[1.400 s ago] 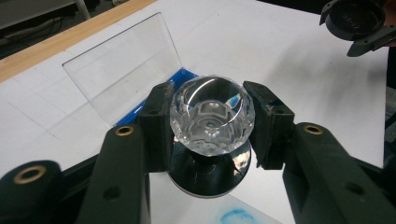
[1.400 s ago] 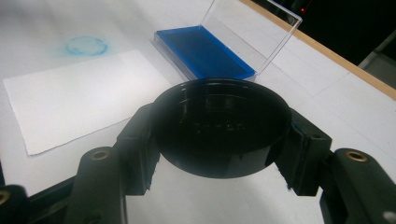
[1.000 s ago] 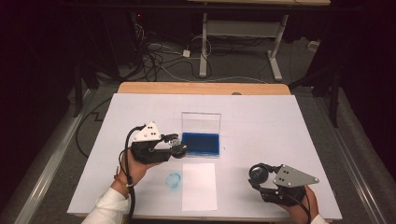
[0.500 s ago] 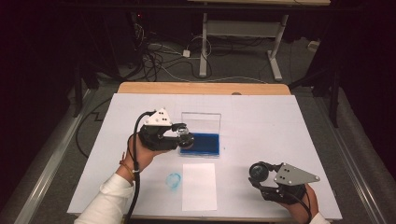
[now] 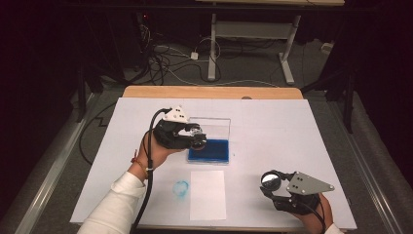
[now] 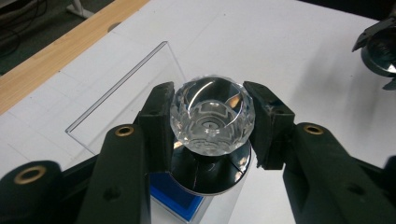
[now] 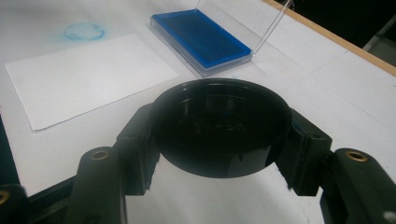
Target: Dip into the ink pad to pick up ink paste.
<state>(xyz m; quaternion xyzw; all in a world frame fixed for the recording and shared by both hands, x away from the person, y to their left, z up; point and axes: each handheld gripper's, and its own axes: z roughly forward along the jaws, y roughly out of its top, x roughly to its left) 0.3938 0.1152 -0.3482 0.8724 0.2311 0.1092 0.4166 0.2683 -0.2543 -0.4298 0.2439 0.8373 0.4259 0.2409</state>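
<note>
My left gripper [image 5: 197, 139] [image 6: 211, 89] is shut on a stamp [image 6: 212, 116] [image 5: 196, 133] with a clear faceted knob and a round black base. It hangs over the left edge of a blue ink pad [image 5: 212, 151] [image 7: 201, 39] whose clear lid [image 5: 214, 127] stands open behind it. Near the table's front right, my right gripper [image 5: 269, 184] [image 7: 219, 112] is shut on a round black cap [image 7: 219, 123] [image 5: 269, 179], held just above the white table.
A white sheet of paper [image 5: 208, 194] [image 7: 88, 74] lies in front of the ink pad. Left of it, a faint blue ring mark [image 5: 181, 187] [image 7: 84, 31] shows on the white table cover [image 5: 292, 126]. The wooden table edge [image 5: 209, 91] runs along the far side.
My left gripper has carried the stamp rightward and away from the person, rising from left of the ink pad to over its left edge. The right gripper has stayed put.
</note>
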